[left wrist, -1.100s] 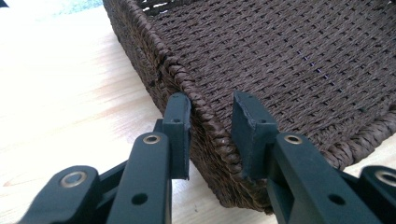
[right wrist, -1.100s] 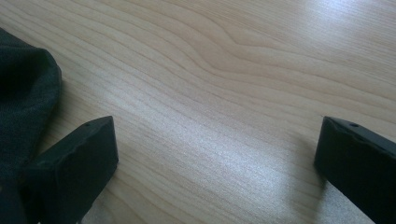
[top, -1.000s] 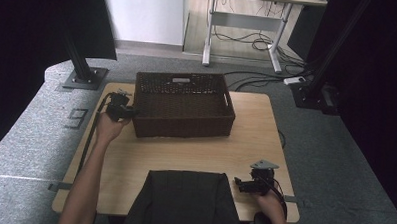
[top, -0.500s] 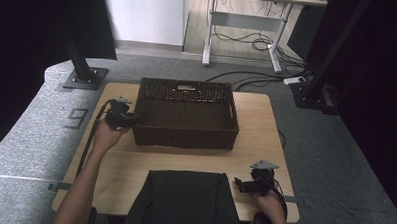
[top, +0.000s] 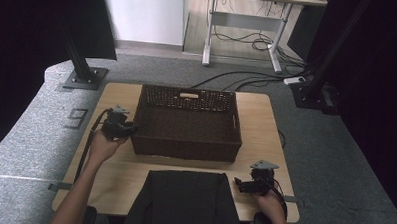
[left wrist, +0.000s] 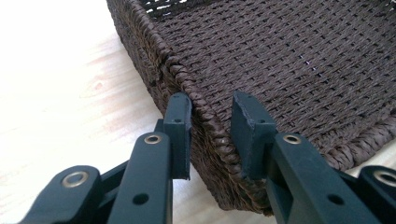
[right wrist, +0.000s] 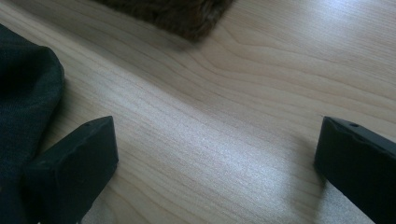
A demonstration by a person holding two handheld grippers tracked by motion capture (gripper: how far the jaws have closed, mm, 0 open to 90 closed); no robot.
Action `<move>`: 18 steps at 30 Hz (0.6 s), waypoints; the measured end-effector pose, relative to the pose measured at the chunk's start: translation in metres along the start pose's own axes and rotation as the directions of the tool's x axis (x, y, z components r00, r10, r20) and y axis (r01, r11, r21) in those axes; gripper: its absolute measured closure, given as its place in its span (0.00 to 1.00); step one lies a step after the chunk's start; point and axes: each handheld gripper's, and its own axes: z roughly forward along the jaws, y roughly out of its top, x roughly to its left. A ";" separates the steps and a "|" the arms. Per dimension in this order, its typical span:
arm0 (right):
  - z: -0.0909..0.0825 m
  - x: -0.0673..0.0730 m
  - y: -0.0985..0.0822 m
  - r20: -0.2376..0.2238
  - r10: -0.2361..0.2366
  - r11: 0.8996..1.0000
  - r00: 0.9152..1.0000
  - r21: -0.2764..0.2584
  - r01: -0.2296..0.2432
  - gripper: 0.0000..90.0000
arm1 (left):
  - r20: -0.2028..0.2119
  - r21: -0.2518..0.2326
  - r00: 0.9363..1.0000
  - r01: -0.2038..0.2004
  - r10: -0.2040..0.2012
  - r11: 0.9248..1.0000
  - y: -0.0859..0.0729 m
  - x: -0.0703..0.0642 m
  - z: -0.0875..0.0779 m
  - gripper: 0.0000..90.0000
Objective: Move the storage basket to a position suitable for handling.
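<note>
At the basket's left rim — your left tongs (left wrist: pixel 212 135) pinch the wicker wall.
The basket (top: pixel 188 122) sits mid-tabletop (top: pixel 266 119); next, drag it steadily. Your right tongs (right wrist: pixel 215 163) rest spread beside the dark cloth (top: pixel 183 201).

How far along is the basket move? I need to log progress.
Done: the left gripper is clamped on the wicker basket rim. In hand: dragging the basket across the table. Left: the folded dark cloth lies untouched, with the right gripper open beside it.

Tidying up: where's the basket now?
High view: the basket sits mid-table, beyond the dark cloth, its left rim between the left gripper's jaws.
</note>
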 end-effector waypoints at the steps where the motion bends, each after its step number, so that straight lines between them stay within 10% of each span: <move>1: 0.000 0.000 0.000 0.000 0.000 1.000 1.000 0.000 0.000 0.00 | -0.001 0.000 1.000 -0.002 0.002 1.000 -0.002 -0.002 -0.002 0.77; 18: 0.000 0.000 0.000 -0.001 0.003 1.000 1.000 0.002 -0.003 0.00 | 0.014 -0.009 1.000 -0.009 0.009 1.000 -0.027 -0.027 -0.023 0.77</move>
